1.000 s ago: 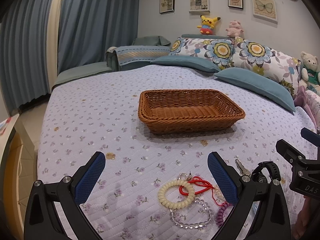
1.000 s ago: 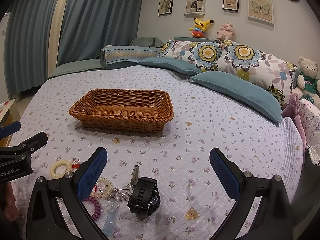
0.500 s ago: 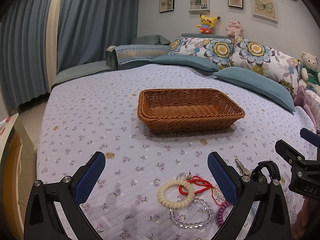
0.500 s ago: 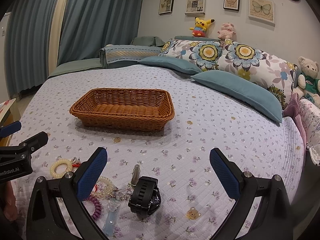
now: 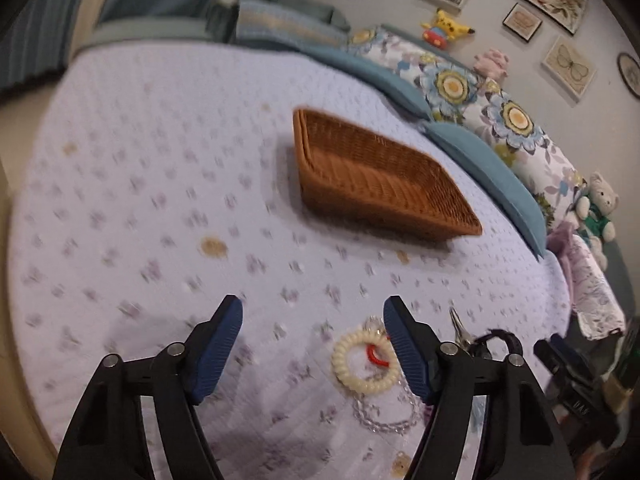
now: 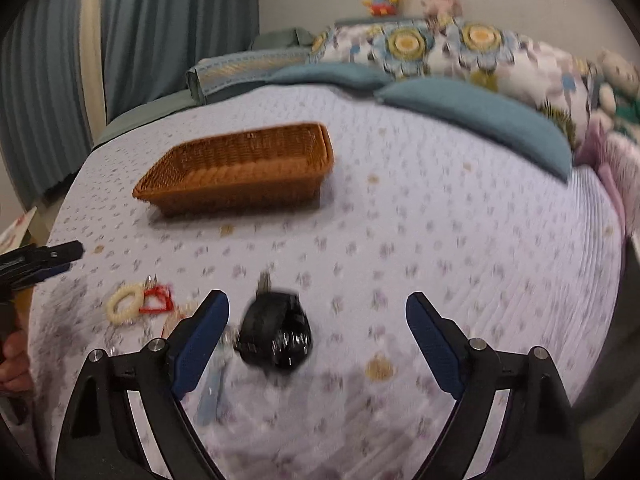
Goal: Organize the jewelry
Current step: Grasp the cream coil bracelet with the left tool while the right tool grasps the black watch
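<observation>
A brown wicker basket [image 5: 372, 176] [image 6: 240, 168] stands in the middle of the bed with nothing visible inside. The jewelry lies in a loose pile near the bed's front edge. It holds a cream spiral bracelet [image 5: 344, 364] [image 6: 116, 312], a red cord [image 5: 376, 356] [image 6: 158, 300], a clear bead bracelet [image 5: 384, 420] and a black watch [image 6: 276, 332] [image 5: 496, 340]. My left gripper [image 5: 313, 308] hovers over the cream bracelet, which lies by its right finger. Its jaws are closing and grip nothing. My right gripper [image 6: 317, 304] hangs over the watch, which is near its left finger. Those jaws are also closing, with no contact.
The bedspread [image 5: 160, 200] is lilac with small flowers. Blue and floral pillows [image 6: 480, 112] and plush toys line the far side. Curtains [image 6: 160, 20] hang at the left. A silver clip [image 5: 458, 324] lies beside the watch. A hand [image 6: 12, 356] holds the left gripper's handle.
Both grippers have tipped downward and rolled, coming closer to the jewelry pile. Both pairs of jaws have narrowed a little. The jewelry and basket have stayed put.
</observation>
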`<act>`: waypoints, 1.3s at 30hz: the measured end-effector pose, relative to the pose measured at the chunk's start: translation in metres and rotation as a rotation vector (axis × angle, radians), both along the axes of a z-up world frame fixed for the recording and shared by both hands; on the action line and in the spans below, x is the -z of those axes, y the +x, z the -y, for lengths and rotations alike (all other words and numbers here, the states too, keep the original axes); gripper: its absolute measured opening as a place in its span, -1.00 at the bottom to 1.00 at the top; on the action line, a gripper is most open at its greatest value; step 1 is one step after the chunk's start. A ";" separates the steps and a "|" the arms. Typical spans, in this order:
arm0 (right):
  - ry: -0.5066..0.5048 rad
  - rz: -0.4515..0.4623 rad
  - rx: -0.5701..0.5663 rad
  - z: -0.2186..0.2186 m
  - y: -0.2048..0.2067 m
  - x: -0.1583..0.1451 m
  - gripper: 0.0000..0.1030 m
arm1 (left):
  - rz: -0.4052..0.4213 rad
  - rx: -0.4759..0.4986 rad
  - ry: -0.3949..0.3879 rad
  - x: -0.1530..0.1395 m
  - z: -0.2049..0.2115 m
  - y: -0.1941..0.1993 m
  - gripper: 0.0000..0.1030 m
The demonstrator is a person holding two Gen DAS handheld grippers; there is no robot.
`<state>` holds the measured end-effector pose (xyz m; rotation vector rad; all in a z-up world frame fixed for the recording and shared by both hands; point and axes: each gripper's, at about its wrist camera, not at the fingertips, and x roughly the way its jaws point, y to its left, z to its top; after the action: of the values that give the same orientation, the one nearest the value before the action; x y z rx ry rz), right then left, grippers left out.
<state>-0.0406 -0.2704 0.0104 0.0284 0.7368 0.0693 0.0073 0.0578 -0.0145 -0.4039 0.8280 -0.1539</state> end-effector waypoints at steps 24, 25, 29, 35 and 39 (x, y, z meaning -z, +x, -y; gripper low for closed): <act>0.000 -0.074 -0.085 -0.028 0.009 0.024 -0.40 | -0.155 0.185 0.165 0.026 0.057 0.010 -0.47; 0.000 -0.071 -0.084 -0.028 0.009 0.023 -0.41 | -0.154 0.190 0.167 0.027 0.059 0.008 -0.49; 0.022 -0.064 -0.089 -0.023 0.010 0.021 -0.43 | -0.148 0.203 0.227 0.030 0.072 0.008 -0.73; 0.072 -0.051 -0.094 -0.014 0.011 0.014 -0.44 | -0.110 0.191 0.224 0.023 0.072 0.006 -0.79; 0.094 -0.050 -0.089 -0.011 0.012 0.008 -0.44 | -0.070 0.181 0.166 0.013 0.064 0.004 -0.79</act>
<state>-0.0282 -0.2593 0.0025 0.0876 0.7842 0.1888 0.0115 -0.0062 -0.0280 -0.1791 0.9389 -0.2382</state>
